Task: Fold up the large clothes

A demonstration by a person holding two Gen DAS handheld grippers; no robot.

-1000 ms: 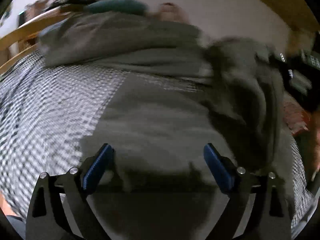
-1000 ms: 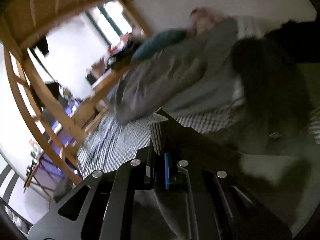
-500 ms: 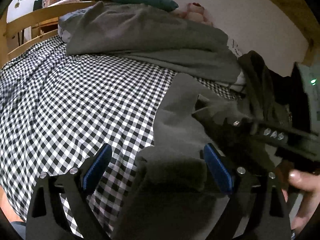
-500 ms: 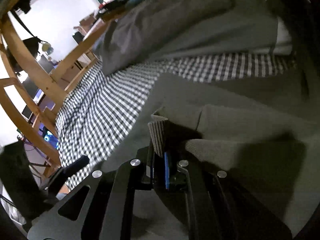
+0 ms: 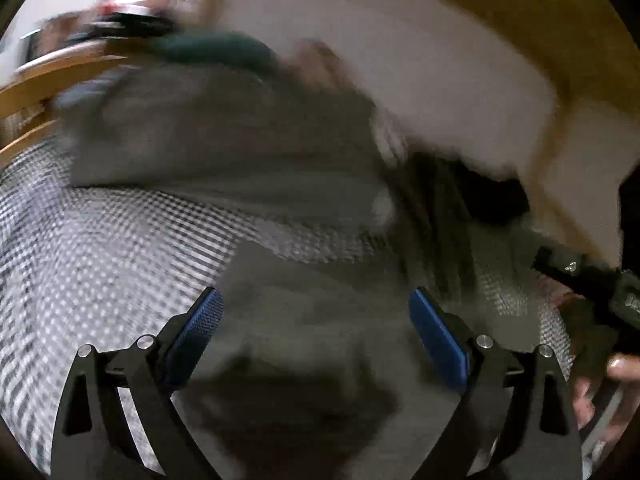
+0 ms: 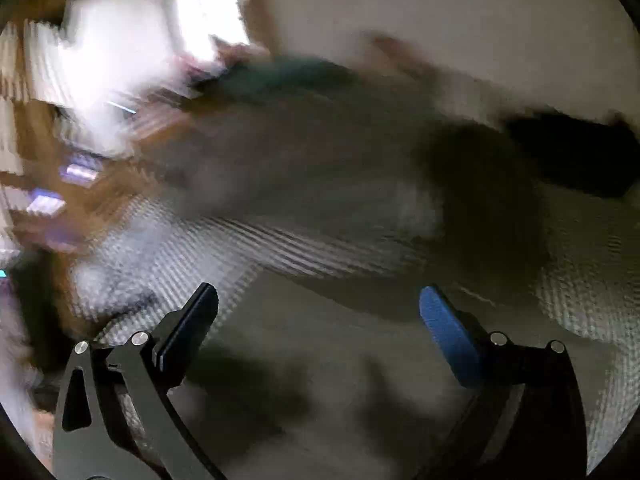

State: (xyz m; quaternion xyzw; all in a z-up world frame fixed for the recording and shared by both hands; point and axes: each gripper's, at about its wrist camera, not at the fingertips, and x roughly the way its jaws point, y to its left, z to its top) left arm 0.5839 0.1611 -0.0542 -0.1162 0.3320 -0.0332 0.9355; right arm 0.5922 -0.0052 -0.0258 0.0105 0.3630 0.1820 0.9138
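Blurring hides detail; left gripper (image 5: 312, 332) jaws apart; right gripper (image 6: 318, 328) jaws opening over grey garment (image 6: 320, 360).

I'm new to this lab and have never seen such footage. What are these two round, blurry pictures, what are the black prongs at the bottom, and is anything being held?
No robot here: a person carries a hand-held gripper in each hand, each with a wide-angle camera looking along its two fingers. One picture comes from the left hand-held gripper, the other from the right hand-held gripper. The black prongs with blue pads are those fingers. The blur comes from movement. Below lies a bed with a black-and-white checked sheet, and on it a grey garment to be folded. More grey cloth is heaped further back. The left jaws stand wide apart and hold nothing. The right jaws are opening, with nothing pinched between them; the garment lies beneath.
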